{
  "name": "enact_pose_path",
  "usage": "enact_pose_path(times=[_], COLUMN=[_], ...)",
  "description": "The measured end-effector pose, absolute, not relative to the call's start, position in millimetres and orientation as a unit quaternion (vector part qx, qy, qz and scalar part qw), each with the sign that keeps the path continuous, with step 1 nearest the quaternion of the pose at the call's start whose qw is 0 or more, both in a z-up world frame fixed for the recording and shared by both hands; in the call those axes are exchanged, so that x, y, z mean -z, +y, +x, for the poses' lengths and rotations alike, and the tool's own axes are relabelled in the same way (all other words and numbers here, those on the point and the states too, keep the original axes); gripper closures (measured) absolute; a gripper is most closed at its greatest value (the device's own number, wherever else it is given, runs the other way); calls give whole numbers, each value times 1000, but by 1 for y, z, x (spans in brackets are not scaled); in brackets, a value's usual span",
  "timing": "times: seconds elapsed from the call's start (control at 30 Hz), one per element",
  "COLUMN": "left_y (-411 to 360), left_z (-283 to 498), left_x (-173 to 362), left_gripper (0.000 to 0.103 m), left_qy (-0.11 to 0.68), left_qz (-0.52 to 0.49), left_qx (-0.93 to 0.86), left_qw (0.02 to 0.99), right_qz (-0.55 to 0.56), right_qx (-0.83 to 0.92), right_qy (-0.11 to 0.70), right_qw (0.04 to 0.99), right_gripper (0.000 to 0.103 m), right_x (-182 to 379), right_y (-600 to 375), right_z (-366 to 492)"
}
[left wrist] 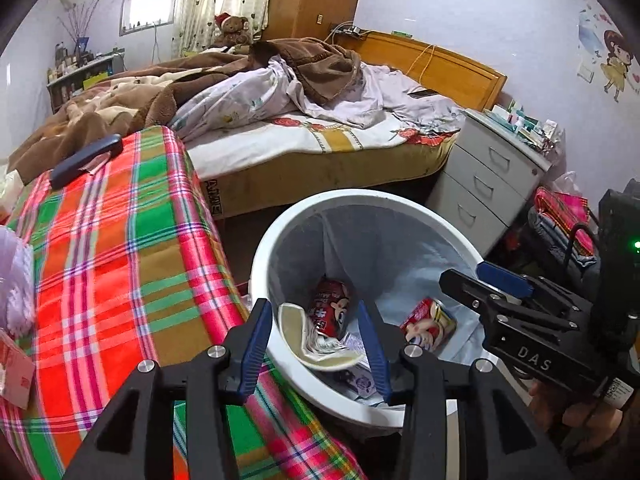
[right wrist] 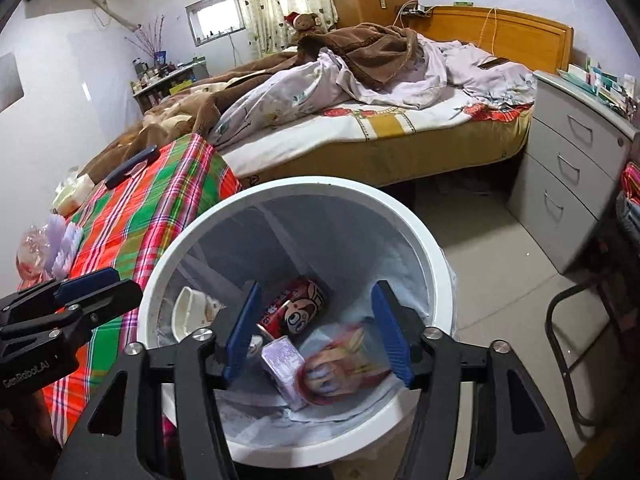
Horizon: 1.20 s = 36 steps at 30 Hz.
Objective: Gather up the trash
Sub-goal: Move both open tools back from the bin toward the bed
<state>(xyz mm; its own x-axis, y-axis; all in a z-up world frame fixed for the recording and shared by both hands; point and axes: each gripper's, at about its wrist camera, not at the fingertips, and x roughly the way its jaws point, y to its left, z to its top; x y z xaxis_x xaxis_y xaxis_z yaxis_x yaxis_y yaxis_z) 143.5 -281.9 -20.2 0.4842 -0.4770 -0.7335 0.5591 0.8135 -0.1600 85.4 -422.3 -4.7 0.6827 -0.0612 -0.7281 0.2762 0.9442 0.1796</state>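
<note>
A white trash bin (left wrist: 360,204) (right wrist: 420,236) with a pale liner stands on the floor beside a plaid-covered table (left wrist: 120,248) (right wrist: 160,184). Inside lie a red cartoon can (left wrist: 332,308) (right wrist: 298,308), a white paper bowl (left wrist: 296,336) (right wrist: 188,308), a purple carton (right wrist: 286,368) and a blurred red cartoon packet (left wrist: 430,320) (right wrist: 340,364). My left gripper (left wrist: 316,344) is open and empty over the bin's near rim. My right gripper (right wrist: 318,332) is open and empty above the bin's mouth; it also shows in the left wrist view (left wrist: 492,284).
A dark flat case (left wrist: 86,160) (right wrist: 132,166) lies on the table's far end. Tissue and wrappers (right wrist: 60,240) sit at its left edge. An unmade bed (left wrist: 300,120), a grey drawer unit (left wrist: 488,176) (right wrist: 568,184) and a metal chair frame (right wrist: 576,344) surround the bin.
</note>
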Motion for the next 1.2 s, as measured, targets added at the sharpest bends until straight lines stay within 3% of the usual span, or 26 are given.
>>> enact_pose_path(times=[1.07,1.2], left_y=[-130,-99], left_z=[108,107], left_x=[-20,-20], left_gripper=[56,47], left_qy=[353,353], left_qz=[2,-18], left_qx=[168,146], left_qw=[920,924], right_qz=[98,94], right_qx=[-2,-21], right_qy=[325,324], right_qw=[941,941], right_gripper=[38,37], right_x=[-36,-37], right_y=[-337,-321], right_z=[95,101])
